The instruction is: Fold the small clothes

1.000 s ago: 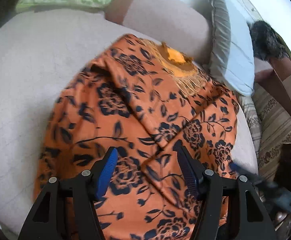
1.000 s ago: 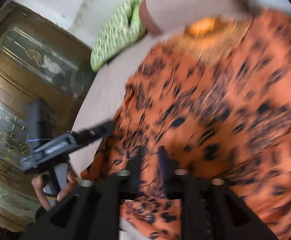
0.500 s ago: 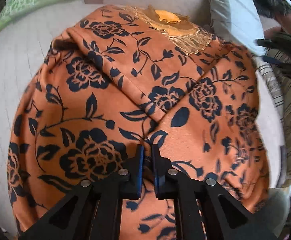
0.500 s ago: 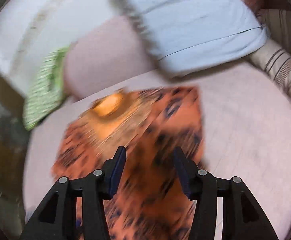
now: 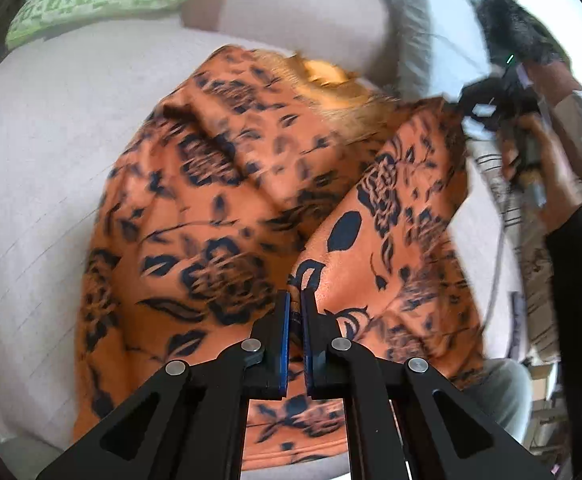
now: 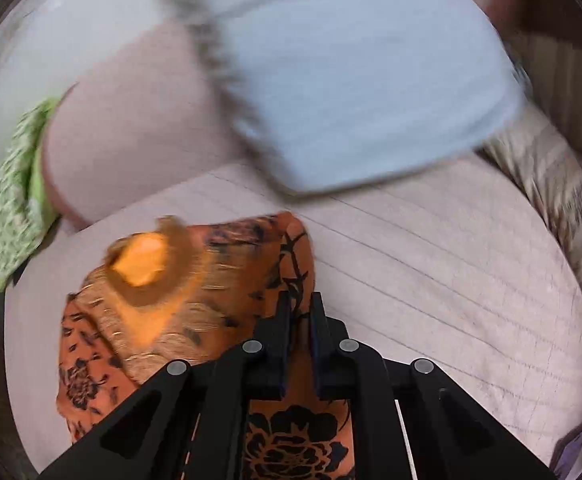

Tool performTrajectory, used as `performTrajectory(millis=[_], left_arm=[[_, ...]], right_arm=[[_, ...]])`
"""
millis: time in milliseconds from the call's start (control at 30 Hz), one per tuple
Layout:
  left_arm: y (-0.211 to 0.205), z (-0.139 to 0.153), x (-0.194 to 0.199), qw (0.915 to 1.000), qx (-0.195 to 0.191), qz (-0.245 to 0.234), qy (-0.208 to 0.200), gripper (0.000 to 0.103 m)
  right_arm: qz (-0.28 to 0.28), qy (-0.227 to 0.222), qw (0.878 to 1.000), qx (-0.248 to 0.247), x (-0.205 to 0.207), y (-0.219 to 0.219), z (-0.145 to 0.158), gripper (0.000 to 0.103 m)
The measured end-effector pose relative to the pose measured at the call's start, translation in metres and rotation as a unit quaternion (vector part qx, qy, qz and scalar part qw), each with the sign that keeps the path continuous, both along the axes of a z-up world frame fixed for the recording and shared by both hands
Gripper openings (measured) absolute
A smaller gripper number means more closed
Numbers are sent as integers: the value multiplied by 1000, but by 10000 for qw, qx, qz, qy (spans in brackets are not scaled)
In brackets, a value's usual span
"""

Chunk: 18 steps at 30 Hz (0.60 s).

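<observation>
Pillows (image 6: 351, 80) are crowding behind the orange garment (image 5: 231, 208); left hand-held gripper (image 5: 295, 300) and right hand-held gripper (image 6: 299, 304) are both pinching it.

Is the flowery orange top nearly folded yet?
Not yet. One side already lies folded across the orange top. Now the left gripper and right gripper are both shut on the cloth, lifting the other side. That side must come across, then the bottom folds up on the bed.
</observation>
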<state>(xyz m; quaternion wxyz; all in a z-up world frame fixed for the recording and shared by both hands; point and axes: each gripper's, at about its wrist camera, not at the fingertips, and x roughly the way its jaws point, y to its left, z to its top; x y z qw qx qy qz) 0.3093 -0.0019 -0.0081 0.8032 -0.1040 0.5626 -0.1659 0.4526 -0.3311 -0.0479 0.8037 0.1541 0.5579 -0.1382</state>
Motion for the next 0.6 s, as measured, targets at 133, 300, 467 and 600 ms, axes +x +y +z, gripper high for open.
performTrajectory(millis=[133, 300, 467, 600], left_arm=[[13, -25, 11, 9978, 437, 233, 440, 5], [27, -23, 19, 9982, -42, 272, 537, 21], [20, -14, 15, 9997, 24, 184, 162, 51], [3, -39, 9, 9984, -135, -126, 526, 49]], right_arm=[[443, 240, 9986, 133, 24, 45, -32, 18], [914, 35, 9925, 813, -2, 59, -37, 30], [846, -888, 9885, 882, -96, 36, 17, 60], [241, -782, 9873, 1360, -142, -3, -16, 56]])
